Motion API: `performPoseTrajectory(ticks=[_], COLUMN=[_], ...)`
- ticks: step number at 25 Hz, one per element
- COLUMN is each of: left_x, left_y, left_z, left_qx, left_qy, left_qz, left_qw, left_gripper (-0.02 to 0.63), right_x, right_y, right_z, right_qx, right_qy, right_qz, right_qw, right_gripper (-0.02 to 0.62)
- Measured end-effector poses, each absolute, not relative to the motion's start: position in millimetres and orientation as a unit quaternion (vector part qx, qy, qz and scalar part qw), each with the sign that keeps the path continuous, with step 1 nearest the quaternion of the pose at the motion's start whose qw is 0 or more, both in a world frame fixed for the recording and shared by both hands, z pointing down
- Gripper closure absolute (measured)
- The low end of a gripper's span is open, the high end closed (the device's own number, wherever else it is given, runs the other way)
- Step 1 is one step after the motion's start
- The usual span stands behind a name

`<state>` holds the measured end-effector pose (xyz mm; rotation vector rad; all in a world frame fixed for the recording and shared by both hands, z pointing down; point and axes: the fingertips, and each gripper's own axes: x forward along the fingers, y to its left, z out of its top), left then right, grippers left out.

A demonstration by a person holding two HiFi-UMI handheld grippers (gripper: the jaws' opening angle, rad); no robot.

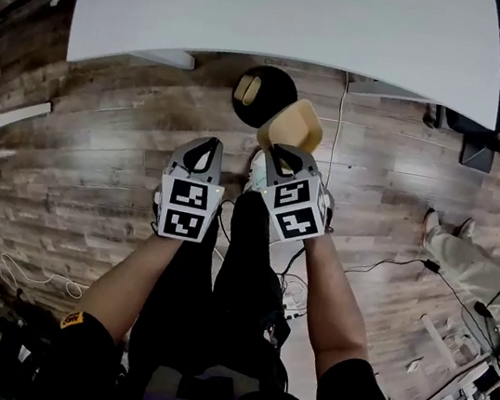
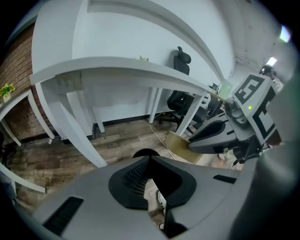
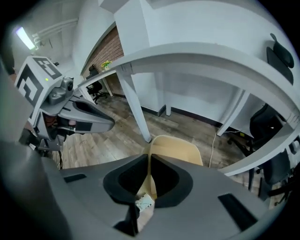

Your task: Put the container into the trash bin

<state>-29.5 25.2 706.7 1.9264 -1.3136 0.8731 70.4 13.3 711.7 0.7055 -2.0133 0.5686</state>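
Tan container [image 1: 292, 124] clamped at its rim in R gripper [image 1: 283, 158], near black trash bin [image 1: 279, 84]; L gripper [image 2: 149, 159] jaws together, empty.

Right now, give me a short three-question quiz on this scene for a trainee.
1. True or false: the right gripper is shut on the tan container.
2. The black trash bin stands: A) on the table, B) on the floor, C) on a chair.
3. Fill in: the left gripper is shut and ____.
Key: 1 true; 2 B; 3 empty.
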Motion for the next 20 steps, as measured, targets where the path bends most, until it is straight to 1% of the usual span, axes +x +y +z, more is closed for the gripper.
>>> performPoseTrajectory(ticks=[9,20], left_x=[-47.5,-58.9], left_y=[2.4,-37.0], left_z=[784.8,834.6], left_qx=[0.726,0.724], left_qy=[-0.504,-0.496], left_qz=[0.336,0.342], left_qw=[0.326,0.334], left_gripper=[0.595,0.595], right_x=[45.5,22.6], right_y=[-10.7,-46.7], right_z=[814.5,888.2], right_qx=[0.263,0.254], right_qy=[-0.814,-0.805], right_qz=[0.261,0.302], right_qw=[0.447,0.443], right_gripper=[0.557,0.555])
